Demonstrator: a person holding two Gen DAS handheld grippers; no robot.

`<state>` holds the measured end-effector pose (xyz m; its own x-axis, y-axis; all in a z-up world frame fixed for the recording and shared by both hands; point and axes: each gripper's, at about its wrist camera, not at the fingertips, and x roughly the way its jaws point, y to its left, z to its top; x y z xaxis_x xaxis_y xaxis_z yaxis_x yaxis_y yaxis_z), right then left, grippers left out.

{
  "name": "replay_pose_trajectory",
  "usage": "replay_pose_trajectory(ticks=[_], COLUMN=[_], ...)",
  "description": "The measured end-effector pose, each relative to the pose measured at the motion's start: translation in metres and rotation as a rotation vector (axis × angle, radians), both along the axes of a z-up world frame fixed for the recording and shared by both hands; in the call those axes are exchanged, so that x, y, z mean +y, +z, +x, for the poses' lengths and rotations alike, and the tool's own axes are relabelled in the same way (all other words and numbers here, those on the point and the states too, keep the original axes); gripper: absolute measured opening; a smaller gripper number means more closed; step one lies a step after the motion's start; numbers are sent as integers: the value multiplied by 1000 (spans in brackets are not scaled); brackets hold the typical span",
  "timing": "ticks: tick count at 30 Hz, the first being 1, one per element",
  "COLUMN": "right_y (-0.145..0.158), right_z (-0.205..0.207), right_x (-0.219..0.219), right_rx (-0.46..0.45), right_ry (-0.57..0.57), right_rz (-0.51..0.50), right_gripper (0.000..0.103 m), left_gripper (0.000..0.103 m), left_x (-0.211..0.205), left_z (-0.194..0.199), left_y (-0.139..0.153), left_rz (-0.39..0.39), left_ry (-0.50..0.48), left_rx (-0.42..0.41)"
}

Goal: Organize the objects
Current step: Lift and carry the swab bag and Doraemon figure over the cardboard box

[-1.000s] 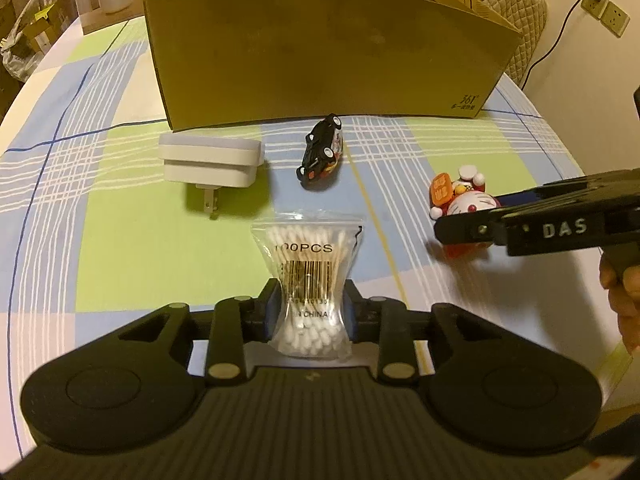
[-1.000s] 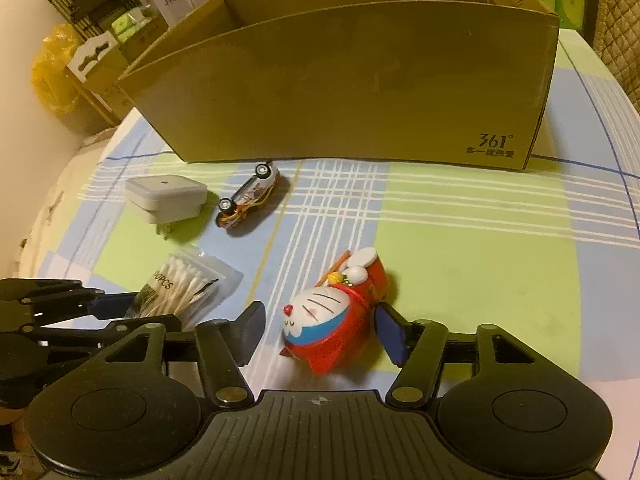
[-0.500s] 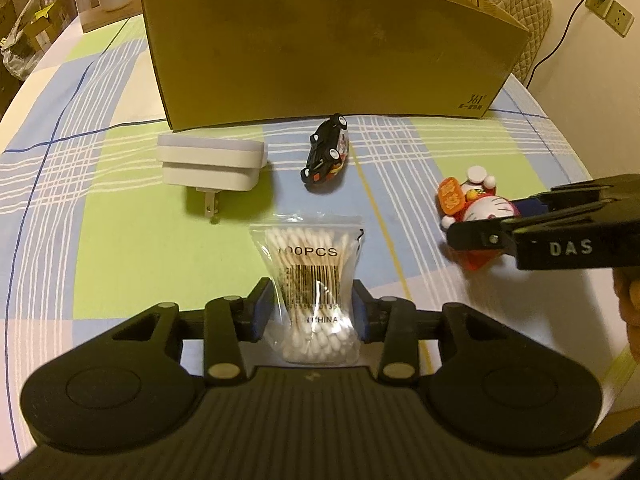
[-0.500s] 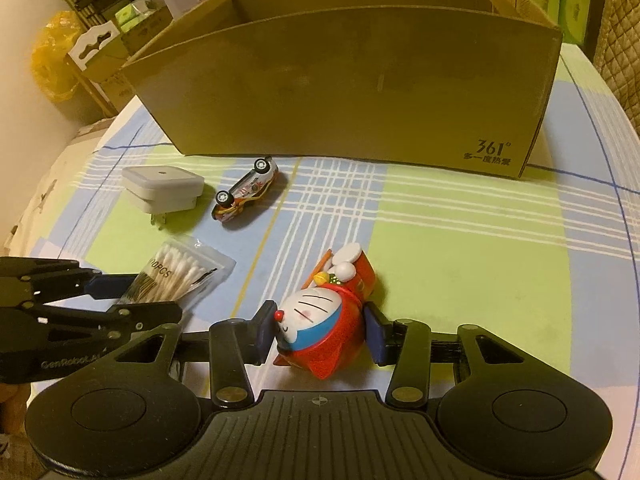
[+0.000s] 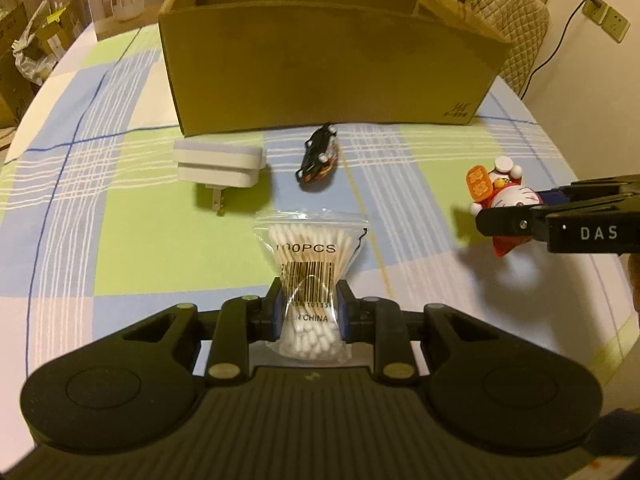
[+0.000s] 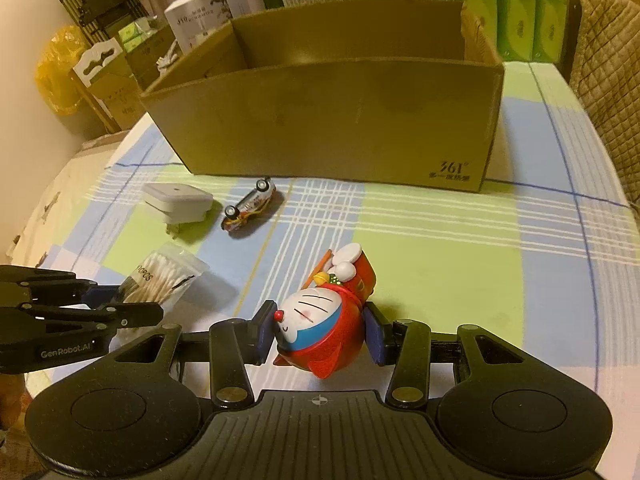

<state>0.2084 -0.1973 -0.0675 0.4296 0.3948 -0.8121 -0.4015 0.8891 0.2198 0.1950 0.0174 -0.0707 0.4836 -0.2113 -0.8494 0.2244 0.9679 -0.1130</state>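
Observation:
A clear bag of cotton swabs [image 5: 310, 248] is pinched at its waist between the blue pads of my left gripper [image 5: 308, 312], whose jaws are closing on it. The bag's top tilts away from me, just above the checked tablecloth. My right gripper [image 6: 320, 332] is shut on a red and blue cat figure [image 6: 316, 316], which lies on its back between the pads, lifted slightly off the cloth. The left wrist view has that figure [image 5: 508, 196] at the right. In the right wrist view, the swab bag [image 6: 164, 276] shows at the left.
An open cardboard box [image 5: 320, 60] stands across the far side of the table. In front of it lie a white plug adapter [image 5: 218, 164] and a small toy car [image 5: 318, 154] on its side. A quilted chair back [image 6: 604, 40] and stacked cartons stand behind the table.
My right gripper's jaws closed onto the cat figure and raised it. The left jaws squeezed tighter on the swab bag and lifted it a little. Box, adapter and car stayed put.

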Motion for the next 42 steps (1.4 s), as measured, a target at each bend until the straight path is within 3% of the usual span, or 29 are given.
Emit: replay_pose_trajectory(ticks=[22,42], right_y=[67,83], right_z=[-42,-41], right_x=[-14,-15], right_rx=[-111,-149], right_ry=[2,20], right_rz=[11,-4], right_gripper=[42,42], left_gripper=[21,21], left_x=[-12,-14], left_z=[-43,-36], left_y=[74,107], left_rz=[-29,-41], left_ry=[-3,-16], left_rx=[-112,-160])
